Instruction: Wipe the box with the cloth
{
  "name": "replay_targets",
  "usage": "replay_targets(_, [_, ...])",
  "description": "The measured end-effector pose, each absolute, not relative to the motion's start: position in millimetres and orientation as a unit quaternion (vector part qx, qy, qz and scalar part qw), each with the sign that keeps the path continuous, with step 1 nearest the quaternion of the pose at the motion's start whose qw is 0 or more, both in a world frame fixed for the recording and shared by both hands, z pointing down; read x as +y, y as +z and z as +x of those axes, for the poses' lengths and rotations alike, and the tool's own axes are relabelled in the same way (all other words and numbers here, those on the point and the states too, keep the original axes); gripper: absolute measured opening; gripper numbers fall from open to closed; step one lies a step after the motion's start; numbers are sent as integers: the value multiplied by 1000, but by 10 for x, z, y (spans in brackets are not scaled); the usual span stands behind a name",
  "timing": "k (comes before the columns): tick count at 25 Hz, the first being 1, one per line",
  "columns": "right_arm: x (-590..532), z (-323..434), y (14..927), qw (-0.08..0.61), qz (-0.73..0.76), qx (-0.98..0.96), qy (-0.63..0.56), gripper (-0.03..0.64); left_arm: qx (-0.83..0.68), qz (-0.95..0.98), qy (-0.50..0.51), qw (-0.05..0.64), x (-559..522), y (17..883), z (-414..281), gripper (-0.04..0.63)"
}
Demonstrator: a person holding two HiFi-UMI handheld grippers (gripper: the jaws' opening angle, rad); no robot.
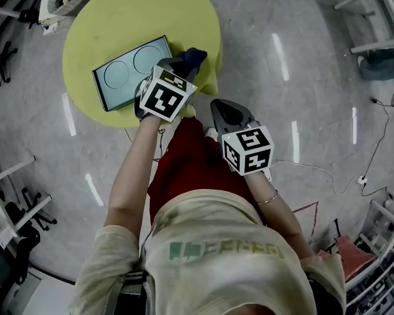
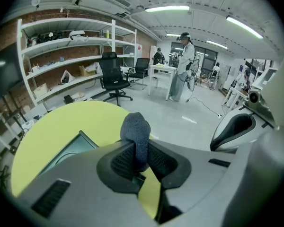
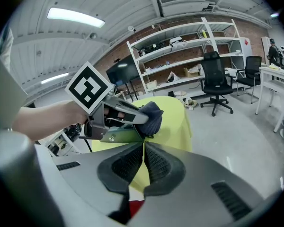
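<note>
Ready to wipe: cloth (image 2: 136, 129) pinched in left gripper (image 2: 141, 151) fingers near the box (image 1: 128, 71); right gripper (image 3: 144, 149) fingers together, empty. Next, probably: lower, then rub.

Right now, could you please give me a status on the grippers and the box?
Left gripper shut on the cloth, beside the box on the yellow table. Right gripper shut, empty. Box top bare.

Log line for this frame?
left hand-held gripper: shut on cloth | right hand-held gripper: shut, empty | box: on yellow table, beside cloth
</note>
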State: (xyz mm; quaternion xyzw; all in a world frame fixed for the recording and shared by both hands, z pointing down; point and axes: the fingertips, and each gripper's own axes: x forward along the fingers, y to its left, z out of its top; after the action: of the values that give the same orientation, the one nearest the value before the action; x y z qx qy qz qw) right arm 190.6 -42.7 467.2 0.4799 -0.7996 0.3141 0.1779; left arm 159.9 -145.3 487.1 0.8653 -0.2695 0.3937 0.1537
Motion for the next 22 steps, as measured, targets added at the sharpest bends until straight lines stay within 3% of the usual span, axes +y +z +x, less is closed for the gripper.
replay_targets(22, [391,2131,4564,172,433,-838,284,38,-340,846,360,198,-220,4755,1588,61])
